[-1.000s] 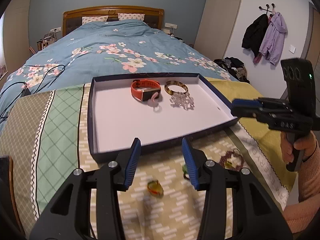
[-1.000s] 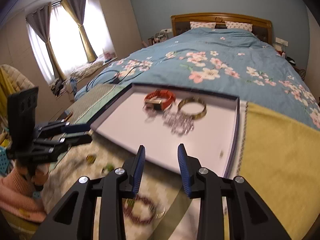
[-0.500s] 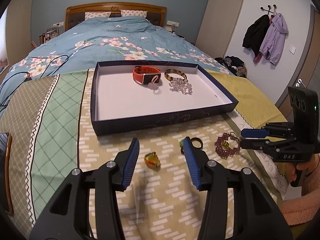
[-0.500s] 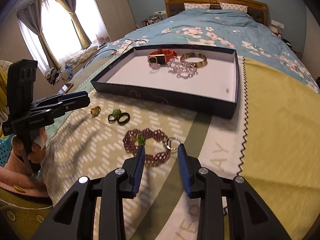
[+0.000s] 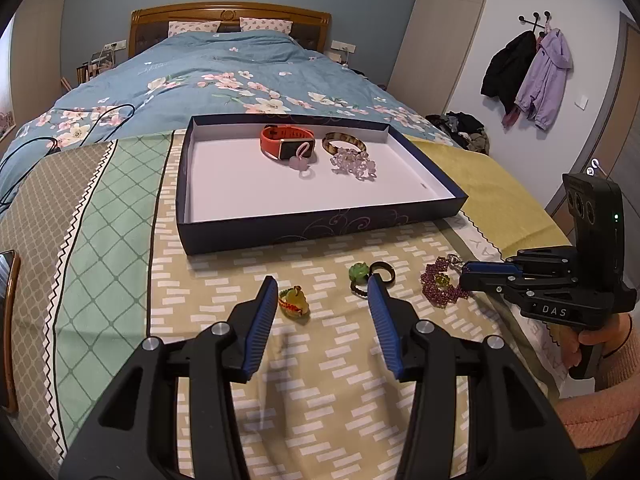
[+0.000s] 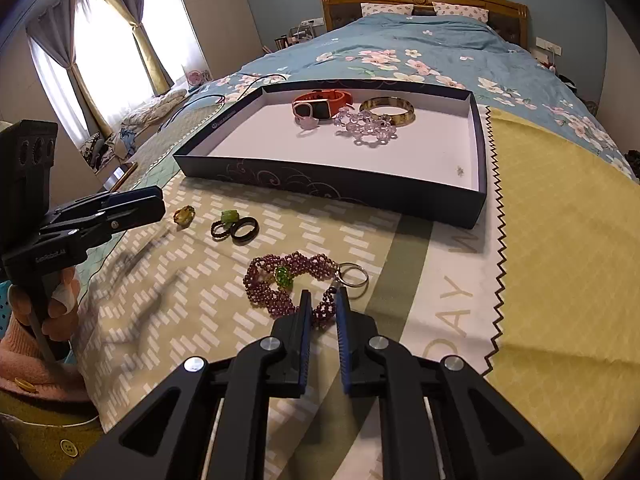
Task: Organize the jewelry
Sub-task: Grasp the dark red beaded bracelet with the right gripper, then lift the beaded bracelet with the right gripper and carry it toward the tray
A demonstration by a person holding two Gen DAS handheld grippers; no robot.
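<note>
On the patterned blanket at the near end of the bed, your right tongs are closing in on the purple beaded bracelet, the blue pads nearly together around its near loop; whether they are actually pinching the beads I cannot tell. A small green bead cluster is sitting on that bracelet and a metal key ring is lying at its right end. You are holding your left tongs released, the pads spread wide, just above the blanket. A yellow ring is lying beside the left pad, and a green-stoned ring together with two black rings is lying by the right pad. Farther away, the dark blue tray is resting on the blanket with its white floor showing. At its far side an orange smartwatch is lying with a pale pink ring just in front of it; a tortoiseshell bangle is sitting to the right of the watch, touching a clear crystal bracelet.
</note>
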